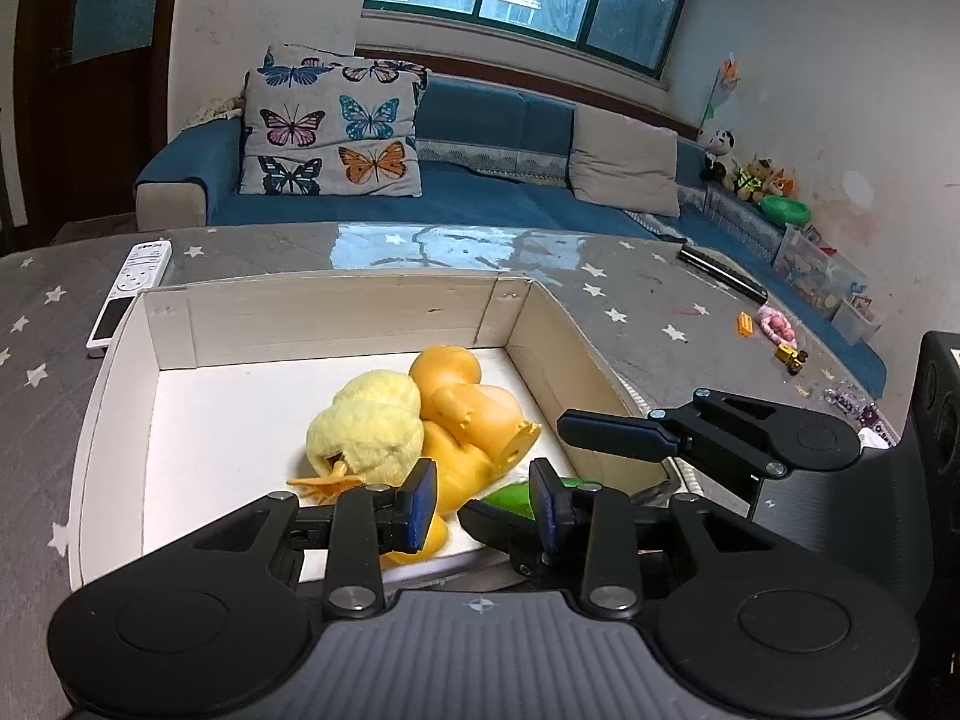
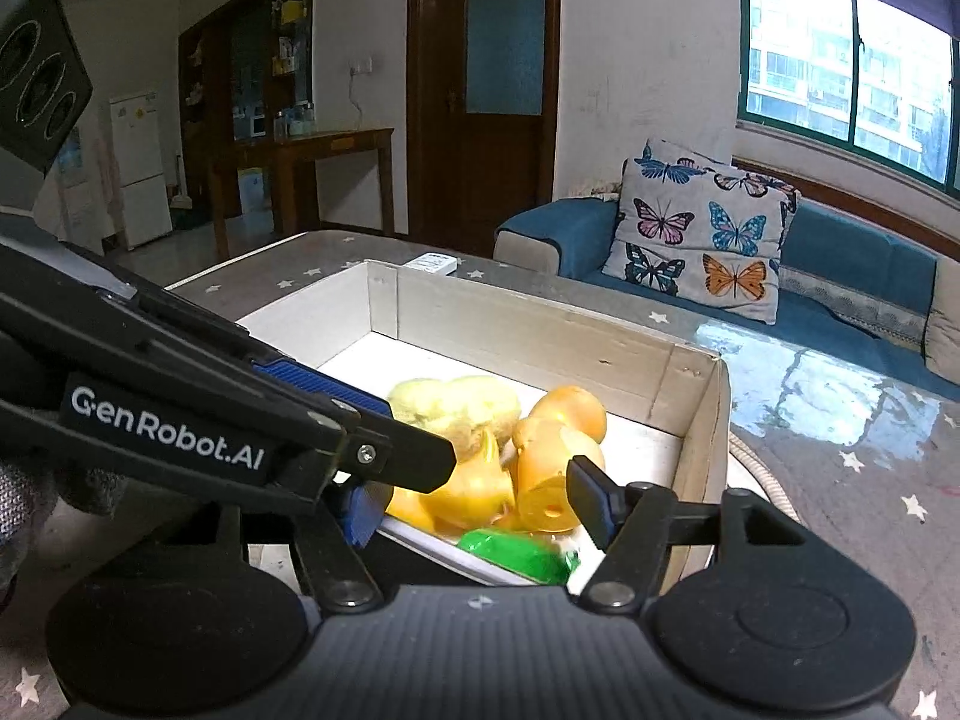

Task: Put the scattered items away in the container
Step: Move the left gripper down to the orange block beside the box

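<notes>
the surface (image 1: 420,252) under its grey star-print cover is the biggest thing before me, and on it sits the white cardboard box (image 1: 336,312), open at the top; inside, toward its near right corner, lie a pale yellow plush chick (image 1: 366,426), orange rubber ducks (image 1: 474,414) heaped against it, and a green toy (image 1: 510,498) nearest me, part hidden by my fingers; well apart on the far right of the surface a pink toy (image 1: 776,324), a small yellow block (image 1: 746,324) and a little yellow truck (image 1: 791,358) lie outside the box, with a white remote (image 1: 129,294) just beside the box's far left corner; my left hand-held gripper (image 1: 483,501) hangs over the near rim, its pads parted at a middling width and holding nothing; my right hand-held gripper (image 2: 474,507) stands wide over the same corner, the green toy lying loose in the box below it and gripped by neither pad; i judge this a release into the box or a pause above it; if the small pieces on the right belong to the job, the next move calls for a long reach that way, a narrow pinch on low, light things, and a carry clear of the box wall.
</notes>
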Demonstrator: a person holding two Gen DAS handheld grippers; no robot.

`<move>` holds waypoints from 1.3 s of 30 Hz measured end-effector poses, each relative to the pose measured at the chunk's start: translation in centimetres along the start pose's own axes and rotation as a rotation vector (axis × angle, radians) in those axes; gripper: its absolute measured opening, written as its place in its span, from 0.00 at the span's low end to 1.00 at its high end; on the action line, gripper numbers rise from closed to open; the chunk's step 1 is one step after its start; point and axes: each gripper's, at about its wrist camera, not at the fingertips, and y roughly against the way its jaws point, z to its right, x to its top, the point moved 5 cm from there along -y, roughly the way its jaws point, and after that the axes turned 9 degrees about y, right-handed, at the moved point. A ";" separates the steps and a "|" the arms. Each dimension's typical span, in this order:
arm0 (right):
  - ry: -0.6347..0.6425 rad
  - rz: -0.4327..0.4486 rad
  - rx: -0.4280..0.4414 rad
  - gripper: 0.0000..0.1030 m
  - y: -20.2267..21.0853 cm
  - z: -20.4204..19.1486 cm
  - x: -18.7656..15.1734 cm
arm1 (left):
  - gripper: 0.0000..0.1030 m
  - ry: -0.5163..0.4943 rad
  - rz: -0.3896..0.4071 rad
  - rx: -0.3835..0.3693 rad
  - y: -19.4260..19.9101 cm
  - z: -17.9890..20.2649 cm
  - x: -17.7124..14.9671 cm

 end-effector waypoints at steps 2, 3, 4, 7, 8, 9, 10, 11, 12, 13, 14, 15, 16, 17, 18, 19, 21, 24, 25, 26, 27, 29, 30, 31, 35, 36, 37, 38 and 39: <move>0.003 0.005 -0.004 0.64 0.5 -0.1 0.0 | 0.36 0.004 0.007 -0.002 0.5 0.1 -0.1; 0.003 0.007 -0.006 0.65 0.7 -0.1 -0.1 | 0.36 0.006 0.009 0.000 0.8 0.1 -0.2; 0.006 0.009 -0.009 0.65 1.0 -0.2 -0.2 | 0.36 0.009 0.012 0.001 1.0 0.1 -0.3; 0.021 0.014 -0.022 0.65 2.0 -0.4 -0.5 | 0.36 0.016 0.019 0.005 1.8 0.2 -0.7; 0.023 0.015 -0.025 0.65 2.2 -0.4 -0.7 | 0.36 0.018 0.021 0.006 2.1 0.2 -0.9; 0.023 0.016 -0.028 0.65 2.6 -0.5 -0.9 | 0.36 0.018 0.024 0.005 2.3 0.3 -1.1; 0.022 0.016 -0.030 0.65 2.9 -0.5 -1.1 | 0.36 0.019 0.026 0.004 2.6 0.4 -1.3; 0.021 0.017 -0.033 0.65 3.3 -0.5 -1.3 | 0.36 0.020 0.028 0.002 2.8 0.5 -1.5; 0.021 0.017 -0.035 0.65 3.6 -0.6 -1.6 | 0.36 0.021 0.030 0.002 3.0 0.6 -1.6; 0.020 0.018 -0.038 0.65 4.0 -0.6 -1.8 | 0.36 0.022 0.031 -0.001 3.1 0.8 -1.8; 0.020 0.018 -0.040 0.65 4.4 -0.6 -2.0 | 0.36 0.023 0.032 -0.004 3.2 0.9 -2.0; 0.019 0.019 -0.043 0.65 4.7 -0.6 -2.2 | 0.36 0.024 0.032 -0.007 3.3 1.0 -2.3; 0.019 0.020 -0.045 0.66 5.1 -0.7 -2.5 | 0.36 0.025 0.033 -0.010 3.4 1.1 -2.5; 0.016 0.019 -0.047 0.67 5.4 -0.7 -2.7 | 0.36 0.026 0.034 -0.013 3.6 1.2 -2.7; 0.013 0.019 -0.049 0.70 5.7 -0.7 -3.0 | 0.36 0.027 0.035 -0.016 3.7 1.3 -2.9; 0.010 0.018 -0.050 0.70 5.9 -0.8 -3.2 | 0.36 0.028 0.036 -0.019 3.8 1.4 -3.1; 0.004 0.012 -0.047 0.70 6.3 -0.9 -3.9 | 0.36 0.031 0.038 -0.025 4.0 1.6 -3.5; -0.008 -0.011 -0.043 0.70 6.7 -1.1 -5.3 | 0.36 0.034 0.022 -0.028 3.7 1.9 -4.3; -0.011 -0.020 -0.044 0.70 6.7 -1.2 -5.7 | 0.36 0.035 0.014 -0.028 3.5 2.0 -4.5; -0.013 -0.028 -0.045 0.70 6.7 -1.2 -6.0 | 0.36 0.037 0.005 -0.028 3.2 2.0 -4.7; -0.017 -0.036 -0.045 0.70 6.7 -1.2 -6.4 | 0.36 0.039 -0.004 -0.028 3.0 2.1 -5.0; -0.024 -0.049 -0.046 0.70 6.6 -1.1 -6.9 | 0.36 0.042 -0.021 -0.028 2.5 2.2 -5.4; -0.028 -0.058 -0.045 0.70 6.4 -1.0 -7.2 | 0.36 0.043 -0.030 -0.028 2.3 2.3 -5.6; -0.031 -0.064 -0.044 0.71 6.2 -0.9 -7.4 | 0.36 0.045 -0.039 -0.026 2.0 2.3 -5.8; -0.048 -0.083 -0.041 0.71 5.3 -0.8 -8.0 | 0.36 0.047 -0.064 -0.021 0.9 2.3 -6.3; -0.052 -0.088 -0.040 0.72 5.2 -0.7 -8.2 | 0.36 0.046 -0.069 -0.021 0.7 2.3 -6.4; -0.056 -0.092 -0.039 0.73 5.0 -0.7 -8.3 | 0.36 0.046 -0.074 -0.021 0.5 2.4 -6.4; -0.059 -0.096 -0.037 0.74 4.8 -0.7 -8.5 | 0.36 0.046 -0.079 -0.021 0.3 2.4 -6.4; -0.062 -0.100 -0.035 0.74 4.5 -0.6 -8.7 | 0.36 0.046 -0.084 -0.021 0.1 2.4 -6.5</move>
